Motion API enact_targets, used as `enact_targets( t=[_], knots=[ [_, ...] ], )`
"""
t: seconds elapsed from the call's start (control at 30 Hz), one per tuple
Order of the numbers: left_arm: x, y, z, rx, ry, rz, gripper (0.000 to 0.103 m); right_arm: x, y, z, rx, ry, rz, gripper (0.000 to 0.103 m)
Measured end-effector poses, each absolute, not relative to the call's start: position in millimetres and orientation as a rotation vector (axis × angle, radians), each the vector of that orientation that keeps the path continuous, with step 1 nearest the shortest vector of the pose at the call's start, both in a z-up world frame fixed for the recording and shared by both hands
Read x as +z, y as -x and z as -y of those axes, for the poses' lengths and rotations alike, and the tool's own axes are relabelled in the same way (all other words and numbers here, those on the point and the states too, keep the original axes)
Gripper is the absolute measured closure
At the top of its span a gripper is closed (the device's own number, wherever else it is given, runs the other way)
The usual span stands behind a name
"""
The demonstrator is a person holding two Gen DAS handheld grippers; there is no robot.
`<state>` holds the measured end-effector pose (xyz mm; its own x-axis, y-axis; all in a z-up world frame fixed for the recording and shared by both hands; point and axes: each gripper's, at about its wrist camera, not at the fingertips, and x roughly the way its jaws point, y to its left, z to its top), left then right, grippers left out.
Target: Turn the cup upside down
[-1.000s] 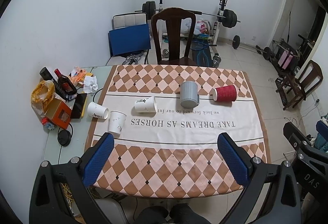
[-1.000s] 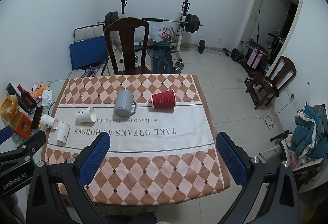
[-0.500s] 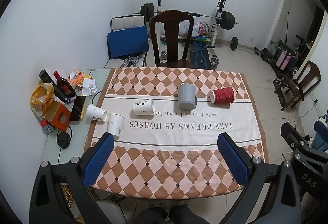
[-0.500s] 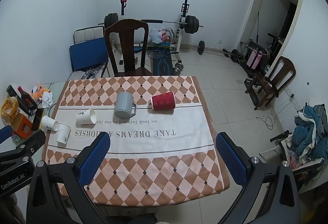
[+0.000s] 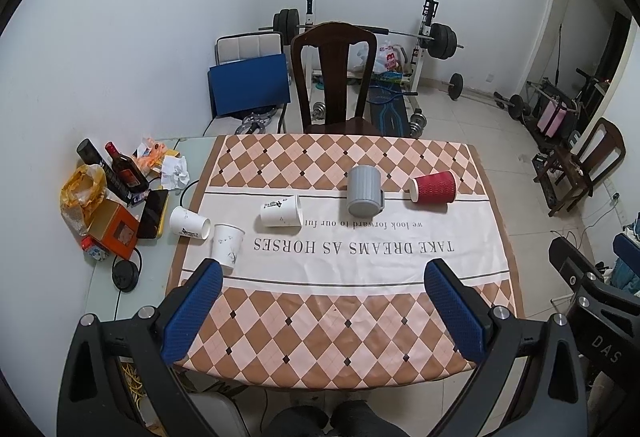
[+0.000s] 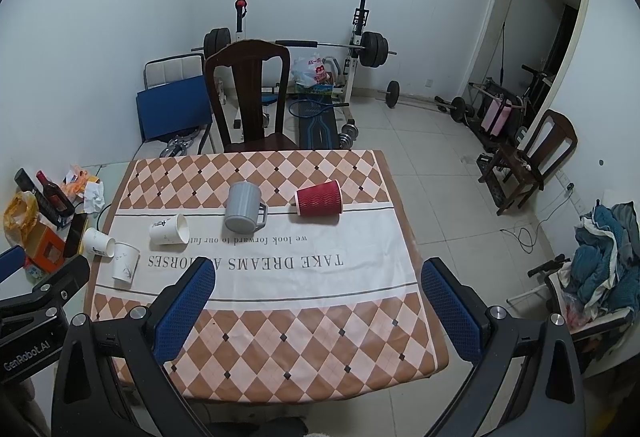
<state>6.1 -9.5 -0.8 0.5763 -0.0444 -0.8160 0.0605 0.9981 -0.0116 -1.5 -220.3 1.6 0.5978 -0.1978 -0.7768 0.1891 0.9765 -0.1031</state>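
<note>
Red ribbed paper cup (image 5: 433, 187) lies on side; L (image 5: 322, 307) & R (image 6: 318, 307) fingers spread, holding nothing.

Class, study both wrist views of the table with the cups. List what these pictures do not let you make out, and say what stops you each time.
1. Print on the three white paper cups: too small, both views.
2. Gray mug handle: mostly hidden behind its body in the left view.
3. Bottle label: too small.
4. Tablecloth near corners: covered by the left gripper fingers and, in its own view, the right gripper.
5. Red paper cup inside: not visible.
</note>
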Motion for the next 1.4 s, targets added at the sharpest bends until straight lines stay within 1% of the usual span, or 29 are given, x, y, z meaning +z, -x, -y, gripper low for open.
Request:
enact_targets(
  t=[0.43,0.6,0.73,0.9,1.1,1.3,1.4],
  knots=[
    [7,-10,16,-0.066,-0.018,-0.954,0.000,3,2,221,-0.227,0.006,-0.903,0.000],
    [19,-29,23,-0.073,-0.031,-0.960,0.000,10,-7,215,-0.257,-0.012,-0.919,0.000],
    [6,-48,24,-0.062,-0.058,-0.961,0.000,-4,-21,218,-0.315,-0.037,-0.949,0.000],
    [-39,-69,12,-0.060,-0.099,-1.012,0.000,-66,-50,233,-0.397,-0.039,-1.037,0.000],
    [-105,-117,26,-0.082,-0.140,-1.153,0.000,-157,-92,261,-0.432,-0.048,-1.206,0.000],
    [-170,-178,49,-0.121,-0.112,-1.298,0.001,-246,-144,284,-0.412,-0.023,-1.353,0.014],
    [-194,-213,63,-0.142,-0.062,-1.345,0.001,-288,-173,295,-0.387,-0.029,-1.426,0.016]
  ],
)
